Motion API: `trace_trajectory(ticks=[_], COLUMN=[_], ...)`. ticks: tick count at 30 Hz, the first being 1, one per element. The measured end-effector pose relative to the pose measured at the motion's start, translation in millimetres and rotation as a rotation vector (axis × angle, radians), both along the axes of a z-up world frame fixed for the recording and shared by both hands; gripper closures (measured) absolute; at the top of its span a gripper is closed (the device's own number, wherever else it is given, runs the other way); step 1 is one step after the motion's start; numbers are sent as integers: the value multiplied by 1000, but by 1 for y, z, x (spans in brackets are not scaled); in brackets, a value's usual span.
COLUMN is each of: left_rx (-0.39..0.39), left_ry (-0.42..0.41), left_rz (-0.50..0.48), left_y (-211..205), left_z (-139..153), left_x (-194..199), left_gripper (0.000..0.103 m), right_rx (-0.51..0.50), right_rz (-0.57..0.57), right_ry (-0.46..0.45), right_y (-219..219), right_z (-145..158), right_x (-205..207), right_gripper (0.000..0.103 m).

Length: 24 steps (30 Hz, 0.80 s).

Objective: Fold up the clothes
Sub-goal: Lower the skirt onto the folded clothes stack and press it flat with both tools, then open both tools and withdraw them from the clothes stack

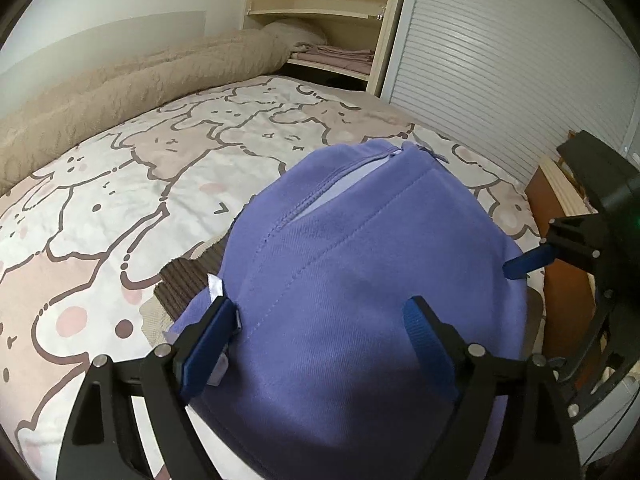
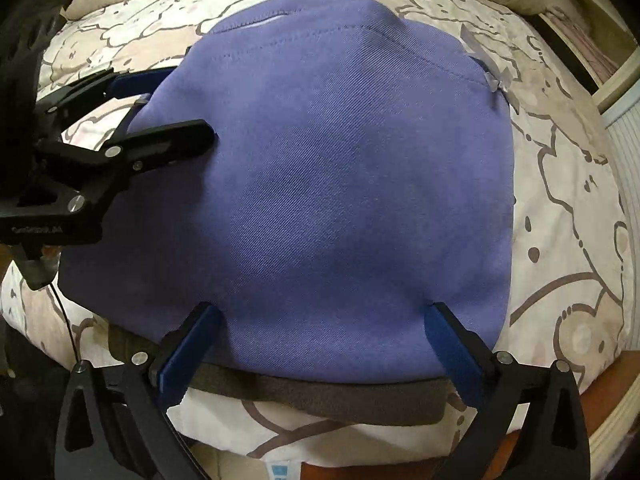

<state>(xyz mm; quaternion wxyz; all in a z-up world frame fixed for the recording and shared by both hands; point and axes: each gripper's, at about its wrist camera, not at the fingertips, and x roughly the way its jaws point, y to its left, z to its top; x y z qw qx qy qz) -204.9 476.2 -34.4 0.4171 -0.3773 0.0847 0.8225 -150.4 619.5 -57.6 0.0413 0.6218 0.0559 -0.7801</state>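
Left tongs [image 1: 320, 320] and right tongs [image 2: 324, 324] both spread wide, gripping nothing, over the purple garment [image 2: 320, 180]. It lies as a compact folded rectangle on a dark brown garment [image 2: 320, 396] at the bed's [image 1: 120, 184] near edge. This piece looks folded; I can't judge the brown one.

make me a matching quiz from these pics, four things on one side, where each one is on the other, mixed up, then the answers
Things:
1. purple garment
2. brown garment
3. fluffy beige blanket
4. folded pink linens

Places:
A. on a shelf past the end of the bed
B. bunched along the bed's far side by the wall
C. lying on top of the bed with both open tools over it
D. underneath the purple one, only its edge showing

Pairs: 1-C, 2-D, 3-B, 4-A
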Motion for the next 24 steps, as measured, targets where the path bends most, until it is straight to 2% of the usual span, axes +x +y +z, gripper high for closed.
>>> trace_trajectory(ticks=[5, 10, 13, 17, 19, 23, 24], left_rx=[-27, 0, 43, 77, 78, 79, 79], left_ry=[25, 48, 40, 57, 66, 84, 88], left_rz=[-7, 7, 23, 52, 67, 97, 105], left_y=[-10, -25, -40, -64, -77, -103, -109], left_z=[11, 31, 44, 59, 63, 72, 74], left_x=[10, 26, 36, 51, 60, 78, 82], left_gripper=[16, 15, 5, 5, 5, 4, 4], right_rx=[29, 73, 132, 19, 6, 172, 183], right_rz=[-5, -81, -235, -469, -522, -581, -595], right_ry=[57, 200, 322, 377, 421, 595, 618], right_y=[-3, -9, -9, 2, -5, -48, -56], right_z=[16, 54, 73, 76, 79, 86, 87], right_x=[10, 36, 57, 76, 89, 115, 122], right_gripper=[0, 0, 0, 0, 0, 0, 0])
